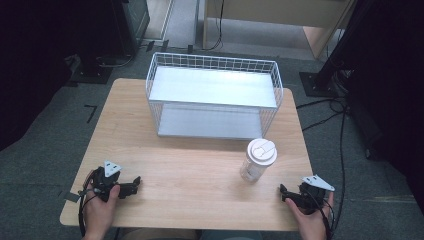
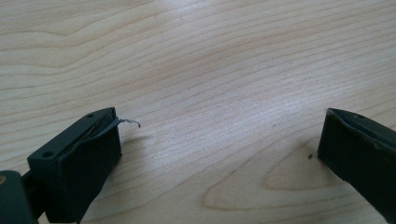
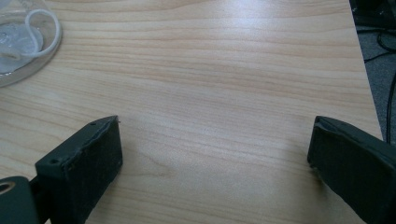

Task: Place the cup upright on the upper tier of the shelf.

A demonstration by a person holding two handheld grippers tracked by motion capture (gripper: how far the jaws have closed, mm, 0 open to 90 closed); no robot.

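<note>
Both grippers [image 1: 134, 186] [image 1: 283, 192] agape, cup [image 1: 258, 161] lidded

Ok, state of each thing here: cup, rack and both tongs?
Cup: upright on the table, white lid on, untouched.
Wire rack: upright, both shelves bare.
Left tongs: open, holding nothing, low over the table.
Right tongs: open, holding nothing, near the cup.

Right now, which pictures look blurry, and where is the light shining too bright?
High view: glare whitens the basket's top shelf. Left gripper view: sharp wood grain on the table, blurry near left claw. Right gripper view: a pale shine on the far tabletop; the cup looks soft.
</note>
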